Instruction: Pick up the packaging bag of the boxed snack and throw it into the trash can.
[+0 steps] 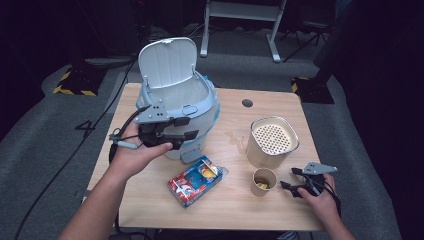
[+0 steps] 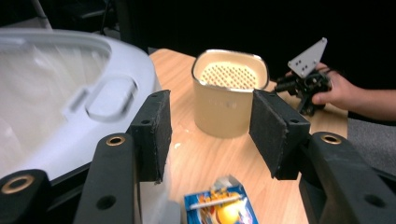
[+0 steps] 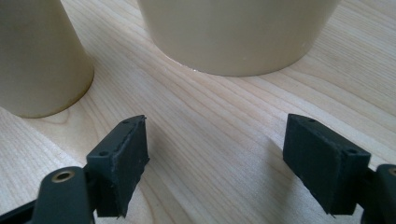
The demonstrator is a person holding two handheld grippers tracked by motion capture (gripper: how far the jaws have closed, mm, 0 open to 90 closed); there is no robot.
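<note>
Here, a white bin (image 1: pixel 175 100) with its flip lid raised stands at the back left of the table (image 1: pixel 235 210), and the left gripper (image 1: pixel 167 134) is held just in front of its rim. In the left gripper view the jaws are seen parted with nothing between them; no earlier frame being given, only that open state is told. The right gripper (image 1: pixel 300 186) is rested on the table at the right, near the front edge, its jaws likewise apart and empty, with bare wood seen between them in the right gripper view.

The bin is judged to be light, hollow plastic: stiff at the rim, smooth and rather slippery on its curved wall. A hold is best taken on the thick front rim or on the moulded latch (image 2: pixel 109 95) there, not on the rounded side. The raised lid is likely to swing on its hinge if pushed.

A cream tub (image 1: pixel 272 142) with a perforated insert stands to the right, a small paper cup (image 1: pixel 263 181) just in front of it, and a colourful carton (image 1: pixel 195 181) lies near the bin's base.
</note>
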